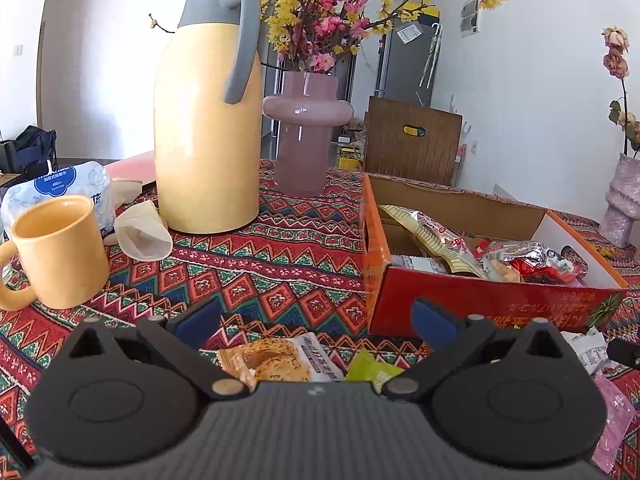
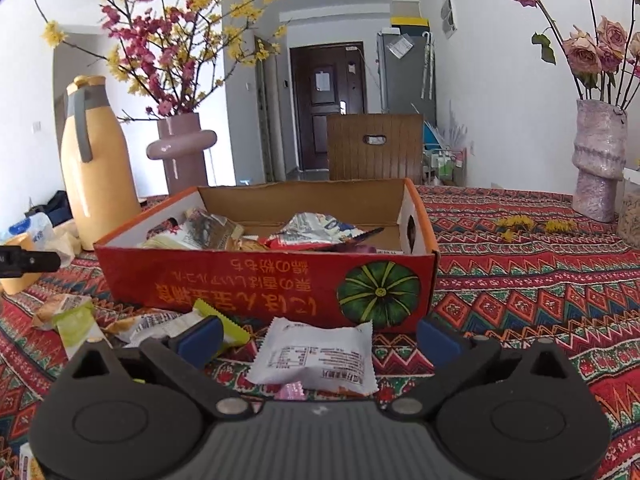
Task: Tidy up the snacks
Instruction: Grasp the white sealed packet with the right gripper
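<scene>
Tongs both spread wide, we note: left tongs (image 1: 316,320) over a cookie-print packet (image 1: 272,362), right tongs (image 2: 318,336) over a white sachet (image 2: 316,356), lower centre, before the red cardboard box (image 2: 240,284).

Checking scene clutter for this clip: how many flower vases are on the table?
2. A smooth mauve vase with blossom branches stands behind the box, beside the yellow jug. A textured pale vase with dried roses stands at the far right. Others may be outside both views.
</scene>
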`<action>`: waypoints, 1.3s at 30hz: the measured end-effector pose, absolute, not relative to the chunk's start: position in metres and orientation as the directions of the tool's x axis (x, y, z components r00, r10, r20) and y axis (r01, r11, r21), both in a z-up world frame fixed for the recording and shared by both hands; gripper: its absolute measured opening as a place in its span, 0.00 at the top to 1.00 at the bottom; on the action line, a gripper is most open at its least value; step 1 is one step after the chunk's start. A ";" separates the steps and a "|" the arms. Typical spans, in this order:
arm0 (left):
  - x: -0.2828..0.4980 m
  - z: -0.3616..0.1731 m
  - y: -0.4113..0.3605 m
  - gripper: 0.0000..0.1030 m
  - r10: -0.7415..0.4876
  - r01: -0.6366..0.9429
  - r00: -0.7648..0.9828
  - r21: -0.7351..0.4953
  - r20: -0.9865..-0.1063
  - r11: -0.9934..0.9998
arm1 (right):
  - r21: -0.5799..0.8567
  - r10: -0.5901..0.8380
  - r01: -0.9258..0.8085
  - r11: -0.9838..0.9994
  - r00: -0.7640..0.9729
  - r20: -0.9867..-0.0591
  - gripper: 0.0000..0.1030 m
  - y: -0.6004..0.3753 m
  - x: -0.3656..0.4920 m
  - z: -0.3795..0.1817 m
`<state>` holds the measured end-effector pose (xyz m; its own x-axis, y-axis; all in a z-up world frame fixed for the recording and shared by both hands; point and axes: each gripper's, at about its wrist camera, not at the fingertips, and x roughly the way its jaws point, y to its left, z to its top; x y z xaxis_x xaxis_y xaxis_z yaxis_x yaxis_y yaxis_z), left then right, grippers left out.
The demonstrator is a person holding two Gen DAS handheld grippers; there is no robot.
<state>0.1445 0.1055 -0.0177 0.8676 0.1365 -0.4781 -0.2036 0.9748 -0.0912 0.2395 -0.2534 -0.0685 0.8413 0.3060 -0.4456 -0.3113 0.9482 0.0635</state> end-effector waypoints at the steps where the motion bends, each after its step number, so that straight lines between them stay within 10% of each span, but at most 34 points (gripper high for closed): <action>1: 0.144 -0.018 0.106 0.00 0.134 -0.204 0.867 -0.095 -0.480 0.974 | 0.073 0.309 -0.310 0.948 0.837 -0.452 0.00 -0.253 0.240 -0.067; 16: 0.145 -0.019 0.115 0.00 0.114 -0.212 0.860 -0.145 -0.497 0.966 | 0.050 0.184 -0.216 0.975 0.663 -0.725 0.00 -0.227 0.300 -0.081; 31: 0.145 -0.020 0.115 0.00 0.108 -0.211 0.857 -0.152 -0.505 0.966 | 0.004 0.142 -0.211 0.977 0.642 -0.754 0.00 -0.215 0.307 -0.083; 39: 0.146 -0.020 0.115 0.00 0.106 -0.213 0.854 -0.156 -0.510 0.965 | 0.013 0.197 -0.263 0.965 0.687 -0.699 0.50 -0.220 0.289 -0.076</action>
<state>0.1456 0.1155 -0.0200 0.8537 0.1057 -0.5099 -0.2126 0.9646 -0.1559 0.2892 -0.2202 -0.0756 0.6872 0.1967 -0.6994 -0.2627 0.9648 0.0132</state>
